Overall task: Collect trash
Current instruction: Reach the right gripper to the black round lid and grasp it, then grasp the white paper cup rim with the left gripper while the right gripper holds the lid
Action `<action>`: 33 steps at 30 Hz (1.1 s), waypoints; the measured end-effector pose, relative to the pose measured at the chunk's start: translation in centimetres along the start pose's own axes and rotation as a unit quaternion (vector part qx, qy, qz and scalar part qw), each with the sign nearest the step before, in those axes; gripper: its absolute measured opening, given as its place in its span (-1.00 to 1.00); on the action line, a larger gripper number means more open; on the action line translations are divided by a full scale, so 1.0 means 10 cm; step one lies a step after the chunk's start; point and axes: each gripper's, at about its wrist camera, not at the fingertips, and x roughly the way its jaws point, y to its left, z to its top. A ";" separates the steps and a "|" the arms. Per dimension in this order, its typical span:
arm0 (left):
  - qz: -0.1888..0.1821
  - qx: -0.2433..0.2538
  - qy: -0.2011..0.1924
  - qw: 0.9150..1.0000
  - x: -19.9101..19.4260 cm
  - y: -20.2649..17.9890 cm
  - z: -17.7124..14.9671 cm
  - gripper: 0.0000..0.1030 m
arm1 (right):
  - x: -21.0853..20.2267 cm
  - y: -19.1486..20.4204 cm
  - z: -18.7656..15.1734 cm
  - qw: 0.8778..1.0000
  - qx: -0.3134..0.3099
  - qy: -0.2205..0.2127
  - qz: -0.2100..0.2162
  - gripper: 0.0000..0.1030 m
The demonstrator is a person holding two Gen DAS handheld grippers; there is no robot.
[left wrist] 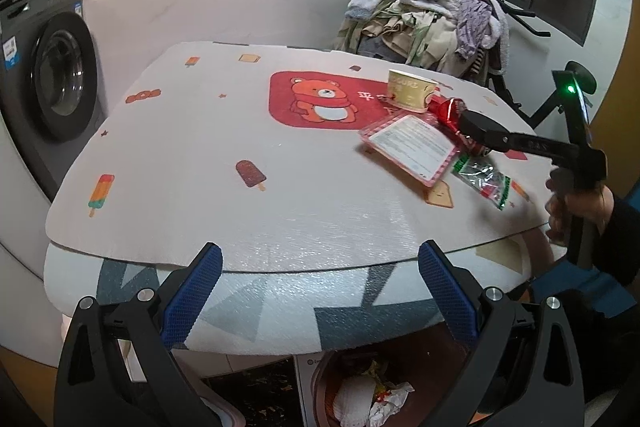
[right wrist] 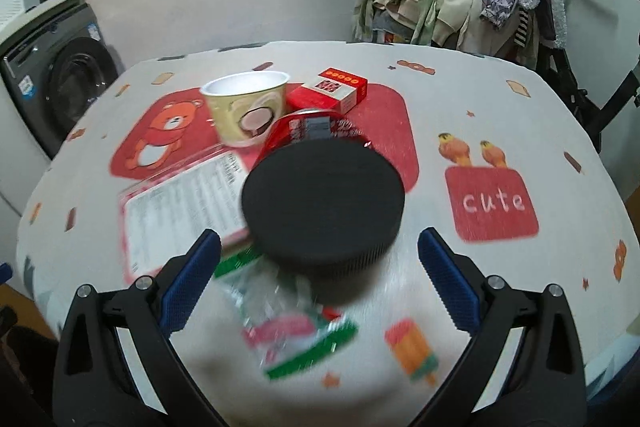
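Left gripper [left wrist: 320, 291]: blue-padded jaws spread wide, nothing between them, hovering off the near edge of the round table [left wrist: 280, 227] with its white cartoon-print cloth.
Right gripper [right wrist: 320, 279]: jaws wide apart, empty, over the litter.
Ahead of right tool: crushed red metal can [right wrist: 308, 129], partly hidden by a black round disc [right wrist: 324, 203]; cream paper cup [right wrist: 248, 107] ahead-left; small red cardboard box [right wrist: 332, 91] beyond.
Left of it: pink-edged flat label packet [right wrist: 180, 203].
Just under its fingers: clear green-and-red plastic wrapper [right wrist: 296, 339], blurred.
Below left tool: bin holding crumpled white paper [left wrist: 376, 399].
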 end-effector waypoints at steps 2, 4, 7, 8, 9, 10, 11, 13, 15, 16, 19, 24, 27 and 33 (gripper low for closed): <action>0.001 -0.001 0.004 1.000 0.04 0.02 0.00 0.86 | 0.13 0.00 0.06 1.000 -0.002 0.011 0.000 0.89; 0.001 -0.002 0.008 1.000 0.08 0.04 0.00 0.86 | 0.22 -0.01 0.10 1.000 0.001 0.017 -0.003 0.89; 0.000 -0.003 0.011 1.000 0.12 0.05 0.01 0.86 | 0.33 -0.04 0.15 1.000 0.010 0.023 -0.001 0.89; -0.002 -0.003 0.012 1.000 0.14 0.06 0.01 0.86 | 0.34 -0.05 0.16 1.000 0.012 0.021 0.006 0.89; -0.003 -0.003 0.013 1.000 0.14 0.06 0.02 0.86 | 0.34 -0.05 0.17 1.000 0.011 0.019 0.009 0.86; -0.006 -0.003 0.013 1.000 0.16 0.06 0.03 0.86 | 0.33 -0.05 0.17 1.000 0.008 0.015 0.010 0.82; -0.009 -0.003 0.014 1.000 0.17 0.06 0.04 0.86 | 0.32 -0.03 0.17 1.000 0.001 0.013 0.005 0.82; -0.016 -0.006 0.015 1.000 0.21 0.06 0.09 0.86 | 0.29 0.00 0.16 1.000 -0.016 0.009 -0.001 0.81; -0.026 -0.012 0.014 0.999 0.25 0.05 0.16 0.86 | 0.22 0.01 0.15 1.000 -0.025 -0.003 -0.002 0.81; -0.034 -0.017 0.014 0.999 0.28 0.05 0.21 0.86 | 0.20 0.00 0.15 1.000 -0.024 -0.006 -0.001 0.81; -0.062 -0.035 0.012 0.997 0.37 0.05 0.42 0.86 | 0.08 -0.05 0.15 1.000 -0.012 -0.021 0.006 0.81; -0.111 -0.048 0.013 0.993 0.60 -0.06 0.91 0.74 | -0.11 -0.11 0.15 0.999 -0.009 -0.046 0.013 0.81; -0.154 -0.067 0.025 0.985 0.85 -0.17 1.29 0.51 | -0.20 -0.15 0.14 0.998 -0.005 -0.058 0.013 0.81; -0.206 -0.132 0.060 0.968 1.53 -0.40 1.98 -0.01 | -0.38 -0.22 0.03 0.997 0.003 -0.077 0.000 0.81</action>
